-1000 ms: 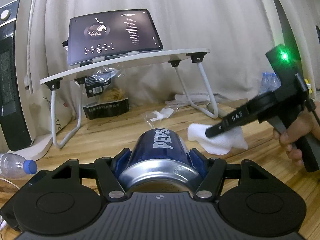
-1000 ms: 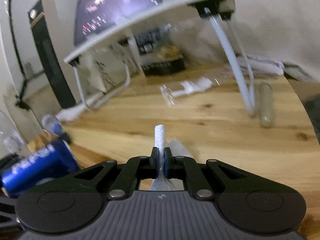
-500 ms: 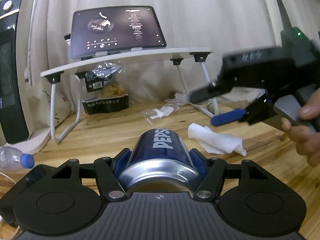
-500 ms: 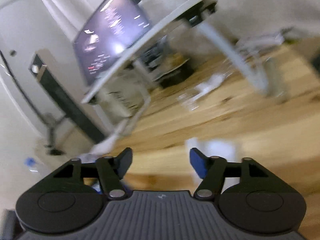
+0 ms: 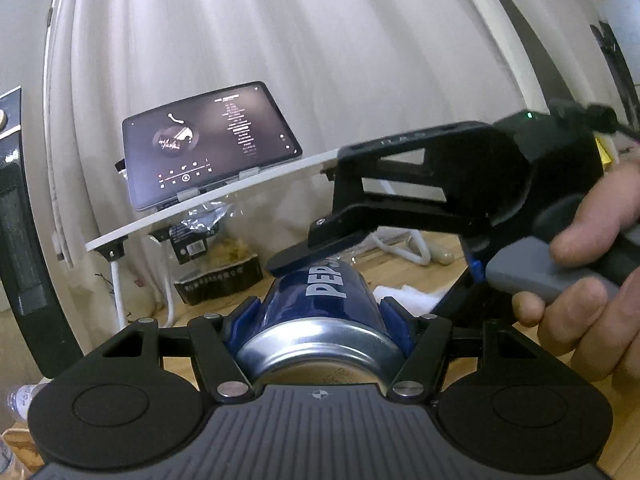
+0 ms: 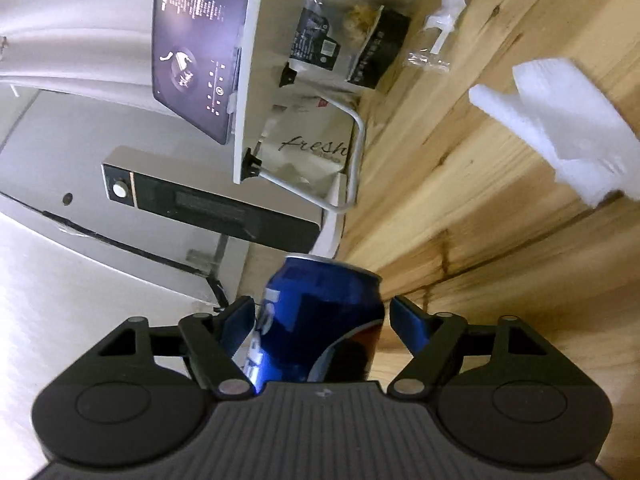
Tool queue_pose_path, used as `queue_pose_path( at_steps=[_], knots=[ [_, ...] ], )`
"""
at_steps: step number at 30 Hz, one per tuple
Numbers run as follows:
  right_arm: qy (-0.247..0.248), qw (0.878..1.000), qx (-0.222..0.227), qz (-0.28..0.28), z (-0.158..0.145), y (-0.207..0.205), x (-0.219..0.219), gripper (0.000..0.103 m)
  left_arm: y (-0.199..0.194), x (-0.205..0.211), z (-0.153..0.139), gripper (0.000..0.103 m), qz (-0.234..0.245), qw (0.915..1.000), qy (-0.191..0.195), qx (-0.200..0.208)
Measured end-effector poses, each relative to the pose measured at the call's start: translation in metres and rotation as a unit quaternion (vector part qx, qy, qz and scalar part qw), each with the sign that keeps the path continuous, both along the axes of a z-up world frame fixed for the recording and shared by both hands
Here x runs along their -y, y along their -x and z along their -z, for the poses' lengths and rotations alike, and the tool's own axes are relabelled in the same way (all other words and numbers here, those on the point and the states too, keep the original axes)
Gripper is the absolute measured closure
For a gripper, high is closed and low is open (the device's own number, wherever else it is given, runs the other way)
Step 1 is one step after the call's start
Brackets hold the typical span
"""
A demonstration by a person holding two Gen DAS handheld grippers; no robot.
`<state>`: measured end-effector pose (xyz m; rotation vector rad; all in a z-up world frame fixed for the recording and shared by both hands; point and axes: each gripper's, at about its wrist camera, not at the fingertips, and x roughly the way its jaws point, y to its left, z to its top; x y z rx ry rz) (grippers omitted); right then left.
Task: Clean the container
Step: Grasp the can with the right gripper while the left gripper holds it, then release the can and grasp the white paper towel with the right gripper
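A blue Pepsi can (image 5: 324, 304) is held in my left gripper (image 5: 320, 312), which is shut on its lower half. My right gripper (image 6: 322, 316) is open, turned on its side, with its blue fingers on either side of the can (image 6: 320, 320); I cannot tell whether they touch it. In the left wrist view the right gripper's black body (image 5: 432, 188) reaches over the can from the right. A white tissue (image 6: 560, 120) lies loose on the wooden table (image 6: 460, 200); a part of it shows behind the can (image 5: 404, 294).
A white lap desk (image 5: 208, 208) with a tablet (image 5: 208, 144) stands behind. Snack bags (image 5: 216, 264) lie under it. A dark heater (image 5: 20, 240) stands at the left. A plastic bottle (image 5: 20, 396) lies at the lower left.
My right gripper let go of the tissue, which now lies on the table, then rolled sideways and moved over to the can. My left gripper lifted and tilted the can.
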<state>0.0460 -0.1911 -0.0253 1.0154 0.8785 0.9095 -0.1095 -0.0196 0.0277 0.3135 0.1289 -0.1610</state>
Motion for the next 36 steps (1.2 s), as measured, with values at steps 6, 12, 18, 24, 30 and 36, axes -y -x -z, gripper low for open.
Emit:
queue_pose_path(
  at_steps=[6, 12, 18, 24, 30, 36],
  knots=[
    [-0.034, 0.999, 0.039, -0.002, -0.006, 0.008, 0.004, 0.033, 0.008, -0.014, -0.013, 0.035, 0.024, 0.9966, 0.077, 0.014],
    [-0.113, 0.992, 0.054, -0.002, 0.003, 0.007, 0.018, 0.033, 0.005, -0.060, -0.021, 0.030, 0.082, 0.9505, 0.297, -0.038],
    [-0.147, 0.985, 0.086, -0.002, 0.005, 0.008, 0.024, 0.032, 0.000, -0.073, -0.017, 0.036, 0.109, 0.9194, 0.372, -0.067],
    [-0.123, 0.987, 0.099, -0.005, -0.004, 0.006, 0.027, 0.025, 0.011, -0.042, -0.023, 0.036, 0.080, 0.9791, 0.187, -0.012],
    [-0.061, 0.992, 0.106, -0.010, -0.018, 0.003, 0.029, 0.015, 0.029, 0.002, -0.006, 0.036, 0.061, 0.9948, -0.053, 0.062],
    [-0.069, 0.993, 0.090, -0.020, -0.007, 0.004, 0.022, 0.032, 0.021, -0.013, -0.011, 0.035, 0.064, 0.9957, 0.064, 0.025]
  ],
)
